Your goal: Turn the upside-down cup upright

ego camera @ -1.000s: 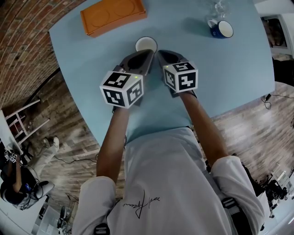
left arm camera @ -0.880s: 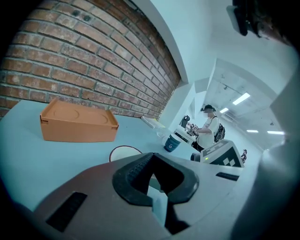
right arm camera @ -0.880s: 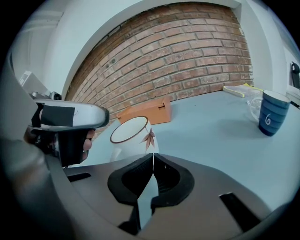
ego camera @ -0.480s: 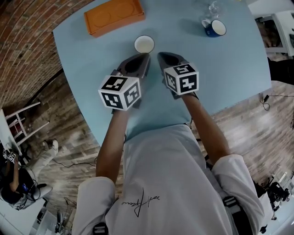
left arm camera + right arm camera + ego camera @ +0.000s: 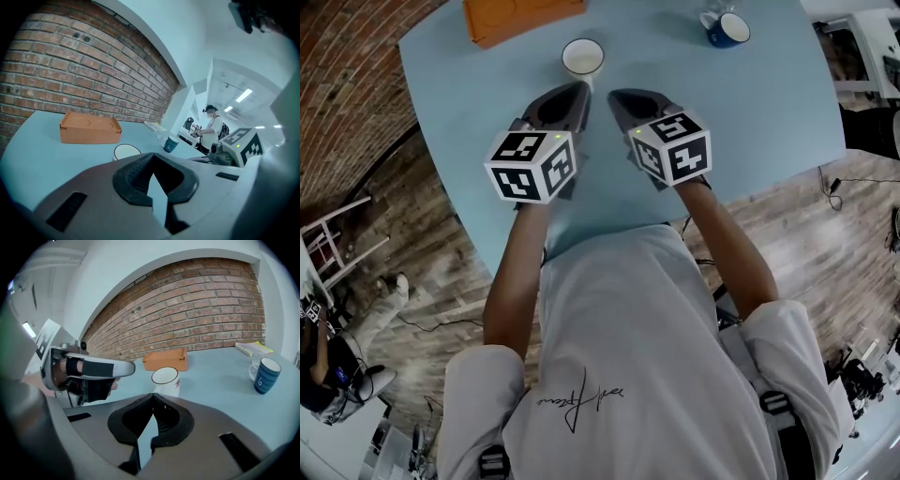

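Note:
A white cup (image 5: 582,57) with a dark rim stands upright, mouth up, on the light blue table (image 5: 750,103). It also shows in the left gripper view, cup (image 5: 125,151), and in the right gripper view, cup (image 5: 166,379). My left gripper (image 5: 579,89) is shut and empty, its tip just short of the cup and a little to its left. My right gripper (image 5: 614,95) is shut and empty too, beside the left one and a short way from the cup. In each gripper view the jaws meet at the tip, left gripper (image 5: 152,154), right gripper (image 5: 153,394).
An orange box (image 5: 520,14) lies at the far left of the table, behind the cup. A blue mug (image 5: 727,28) and a clear glass stand far right. A yellow pad (image 5: 253,348) lies near the wall. A person (image 5: 213,126) stands in the background.
Both grippers have drawn back from the white cup toward me and risen a little. The cup stays standing upright where it was.

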{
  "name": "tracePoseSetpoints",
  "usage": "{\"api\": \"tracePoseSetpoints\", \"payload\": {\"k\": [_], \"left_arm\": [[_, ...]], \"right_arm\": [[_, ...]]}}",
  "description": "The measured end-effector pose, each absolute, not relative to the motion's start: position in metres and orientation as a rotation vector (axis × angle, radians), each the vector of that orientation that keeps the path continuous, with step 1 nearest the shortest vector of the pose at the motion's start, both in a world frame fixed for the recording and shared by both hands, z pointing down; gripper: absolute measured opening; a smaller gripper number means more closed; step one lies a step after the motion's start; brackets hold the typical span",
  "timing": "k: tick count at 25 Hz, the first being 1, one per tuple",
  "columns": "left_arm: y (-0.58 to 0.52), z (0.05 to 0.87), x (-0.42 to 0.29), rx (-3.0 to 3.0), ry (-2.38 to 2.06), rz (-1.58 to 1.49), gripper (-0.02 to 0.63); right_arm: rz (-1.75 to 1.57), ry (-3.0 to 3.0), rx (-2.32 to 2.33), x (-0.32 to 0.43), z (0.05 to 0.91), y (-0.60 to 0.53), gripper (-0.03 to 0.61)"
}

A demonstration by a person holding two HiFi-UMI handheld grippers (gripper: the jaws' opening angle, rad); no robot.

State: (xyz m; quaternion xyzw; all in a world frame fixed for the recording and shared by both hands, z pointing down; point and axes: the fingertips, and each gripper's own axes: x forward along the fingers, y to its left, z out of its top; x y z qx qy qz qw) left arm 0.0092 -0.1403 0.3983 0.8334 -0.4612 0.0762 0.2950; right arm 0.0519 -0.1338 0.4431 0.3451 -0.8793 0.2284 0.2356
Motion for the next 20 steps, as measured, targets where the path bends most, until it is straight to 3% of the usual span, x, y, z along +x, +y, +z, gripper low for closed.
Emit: {"api": "tracePoseSetpoints", "payload": {"k": [20], "left_arm": [[-0.102,0.354,-0.012,2.228,-1.306,0.097,0.011]], "right_arm": [[0.55,-2.578,0.837,0.039,0.355,-0.082,0.02]]}}
